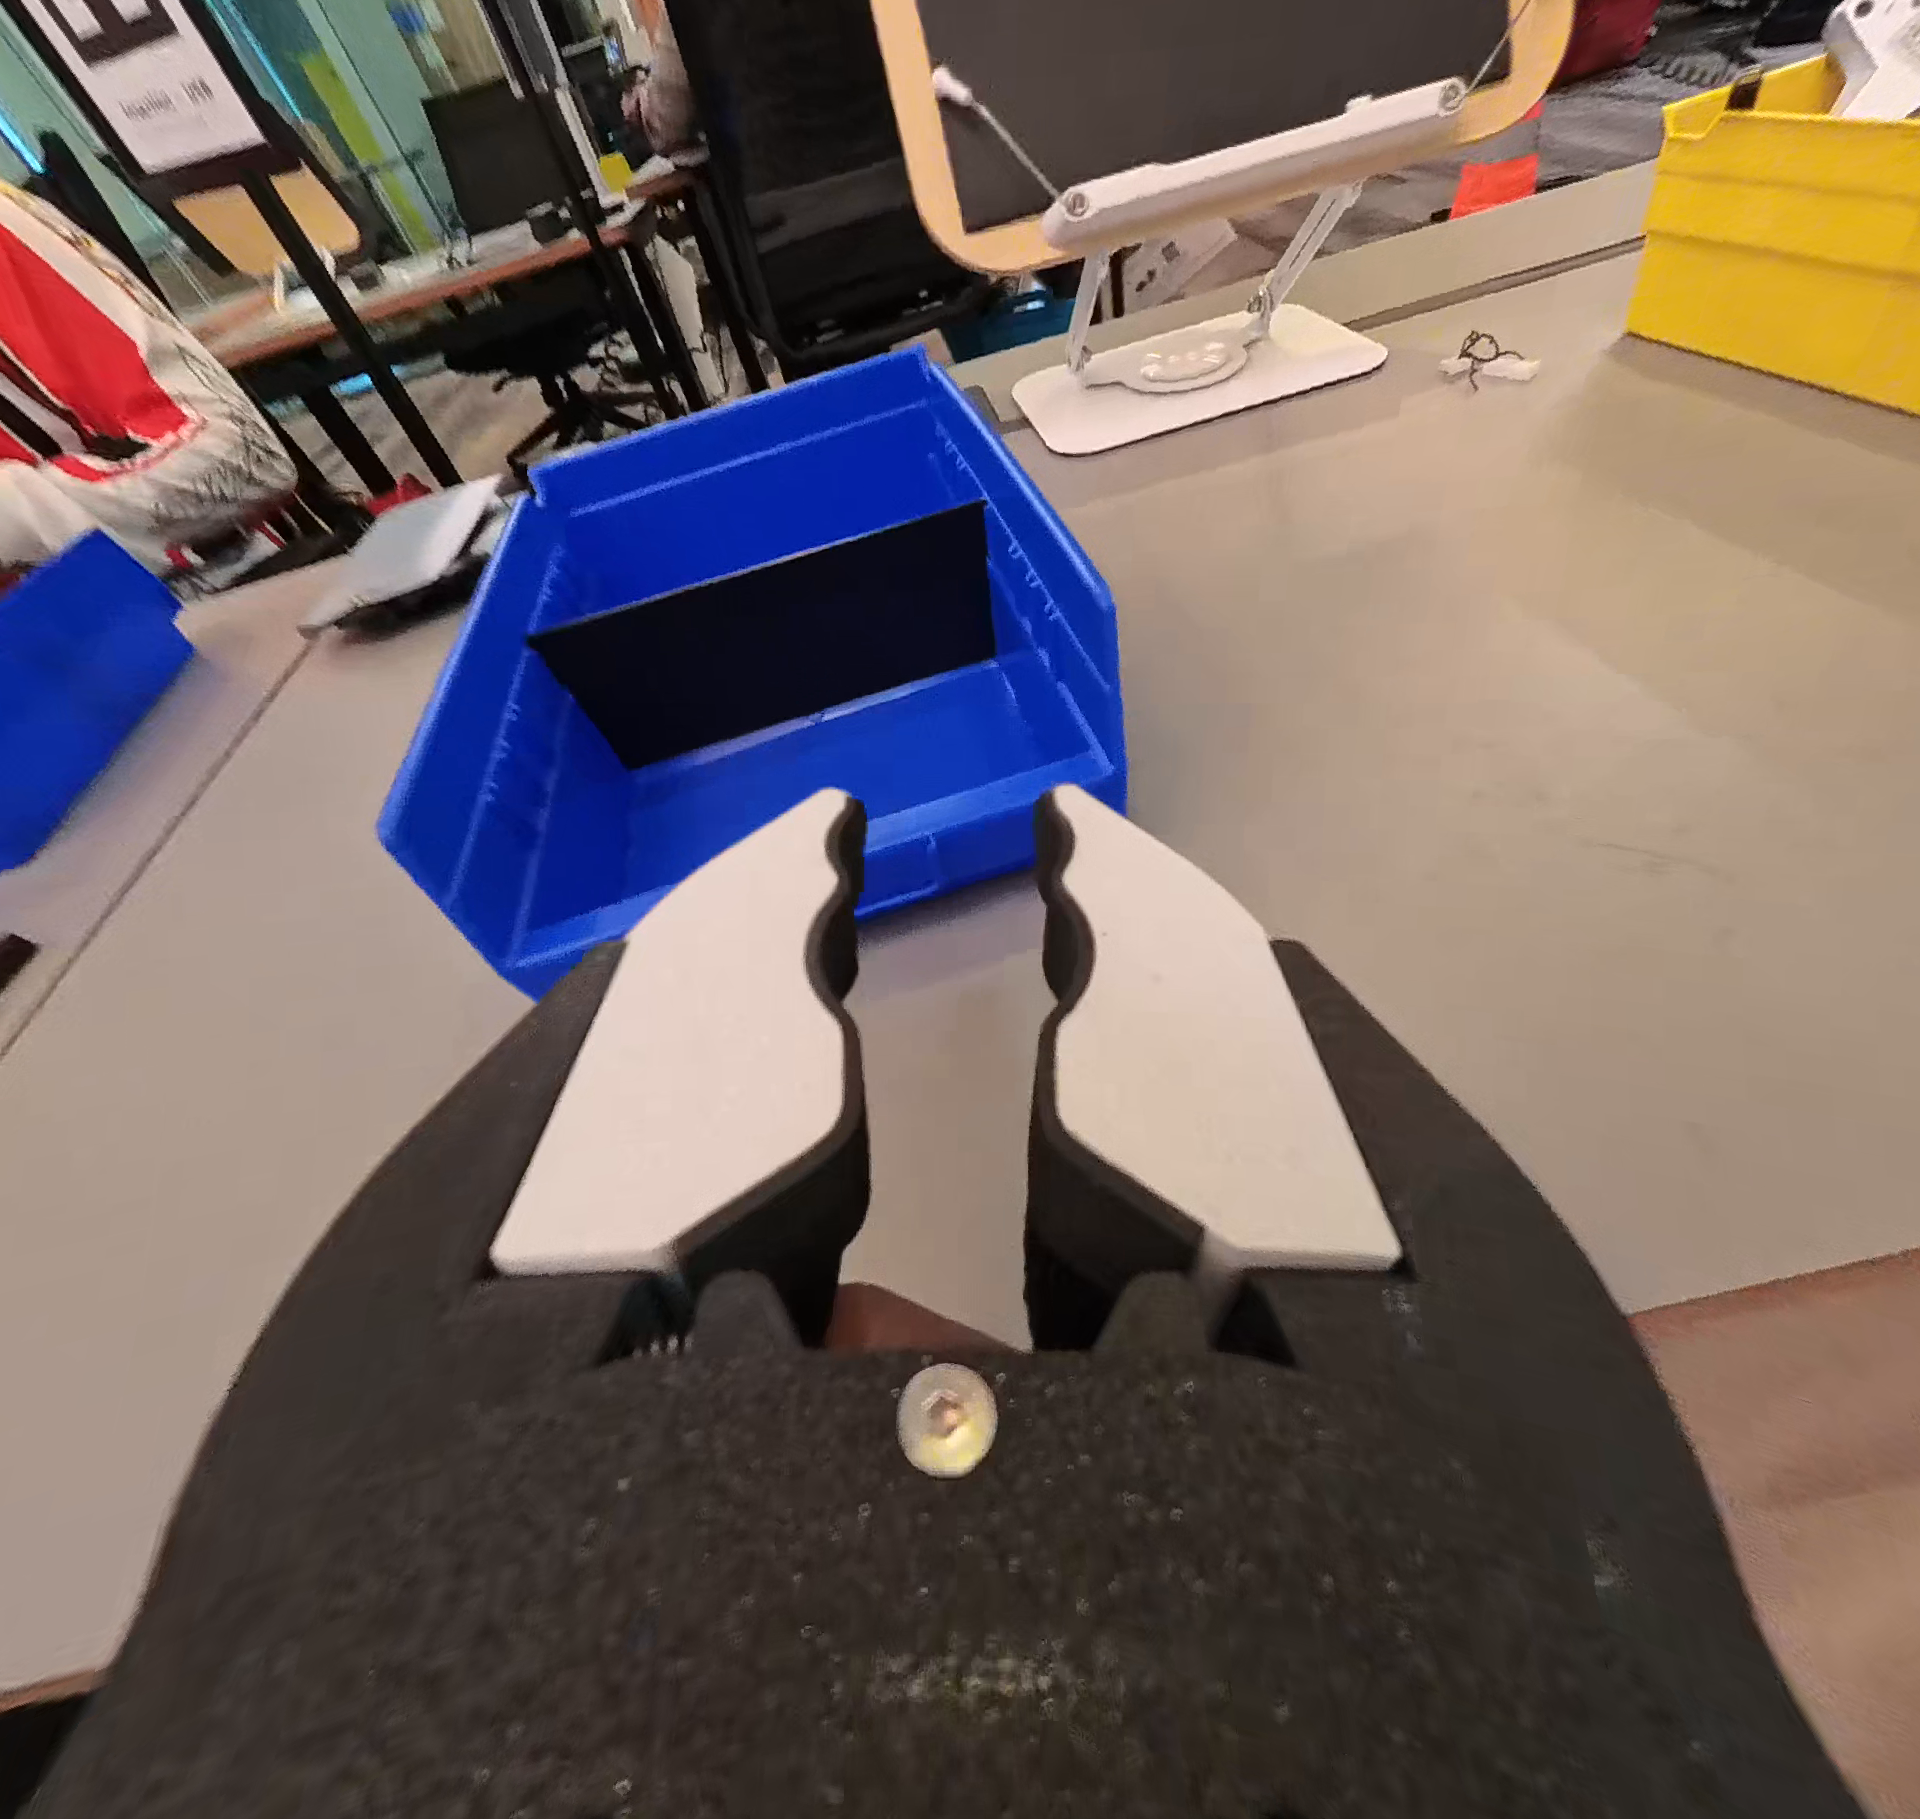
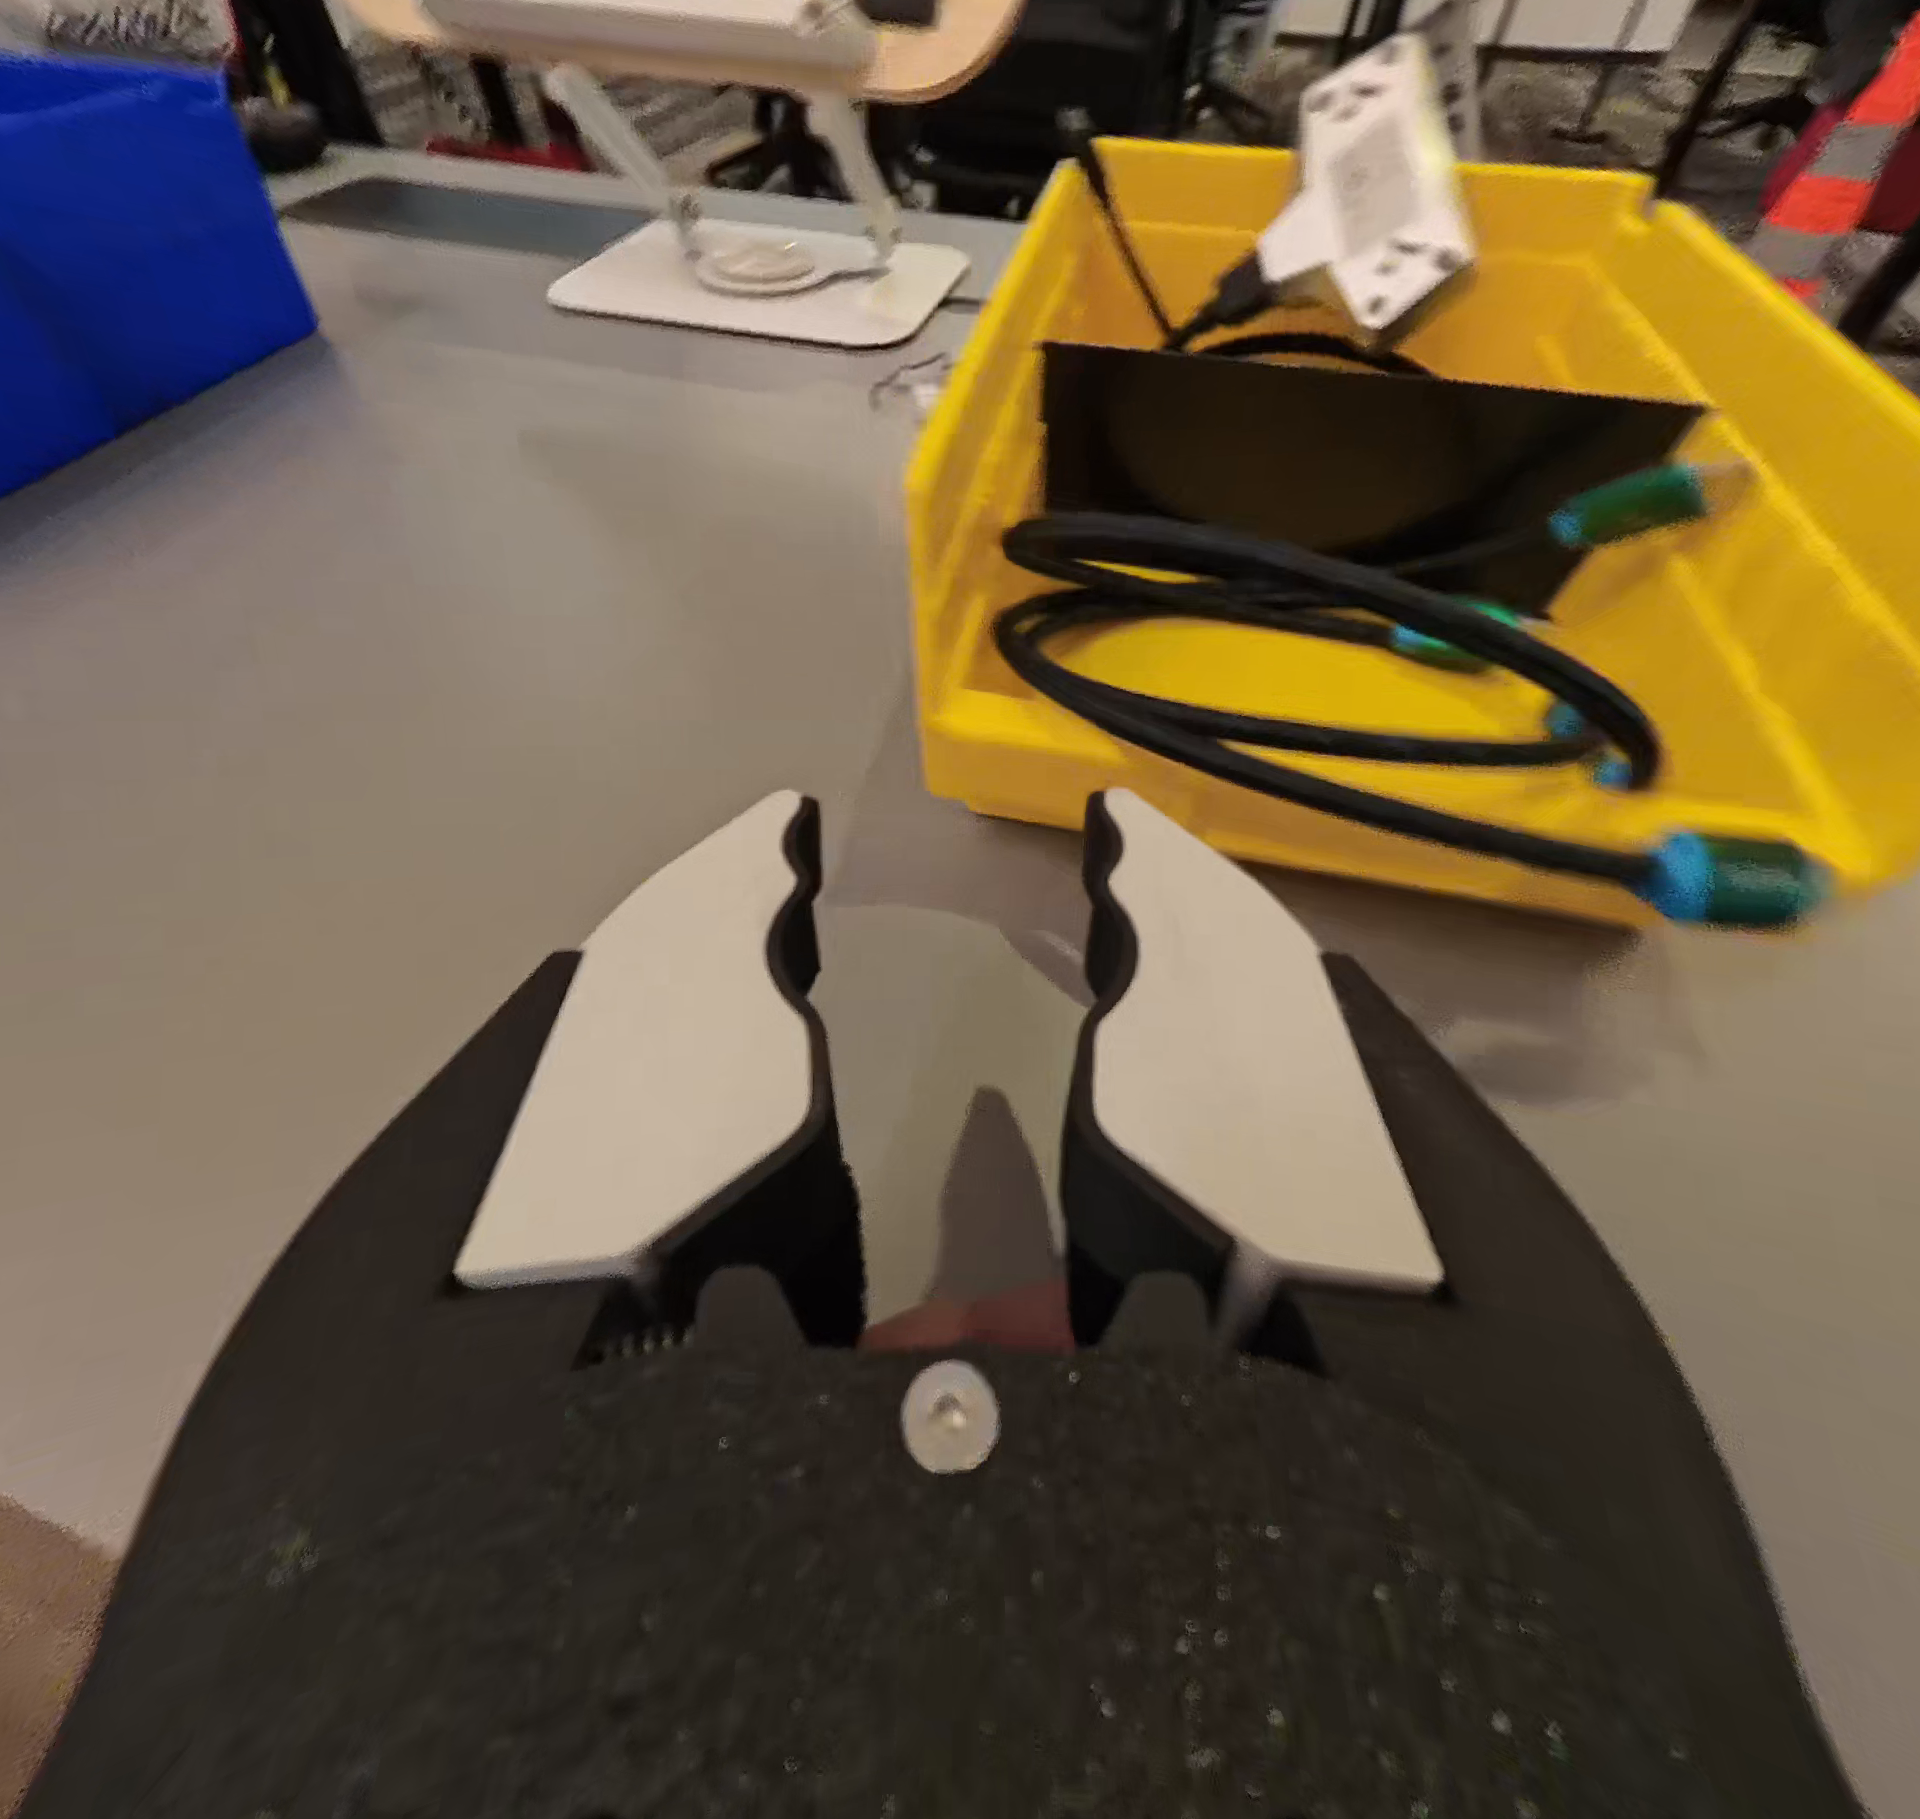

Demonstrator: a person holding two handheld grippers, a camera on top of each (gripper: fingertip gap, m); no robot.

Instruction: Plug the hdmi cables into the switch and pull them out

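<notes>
In the right wrist view, black HDMI cables (image 2: pixel 1299 668) with blue-green plugs (image 2: pixel 1730 881) lie coiled in the front part of a yellow bin (image 2: pixel 977 564). A white switch box (image 2: pixel 1371 180) with a black lead plugged into it sticks up from the bin's back part, behind a black divider (image 2: pixel 1351 450). My right gripper (image 2: pixel 951 824) is open and empty over the grey table (image 2: pixel 468 678), just left of the bin's front corner. In the left wrist view, my left gripper (image 1: pixel 951 824) is open and empty in front of an empty blue bin (image 1: pixel 790 668).
A tablet on a white stand (image 1: pixel 1205 377) is at the back of the table, also in the right wrist view (image 2: pixel 758 283). The yellow bin shows at the far right (image 1: pixel 1787 242). A second blue bin (image 1: pixel 73 689) sits at the left. Small white clips (image 1: pixel 1486 361) lie near the stand. One gripper's finger ends stand about 50 cm off the other's.
</notes>
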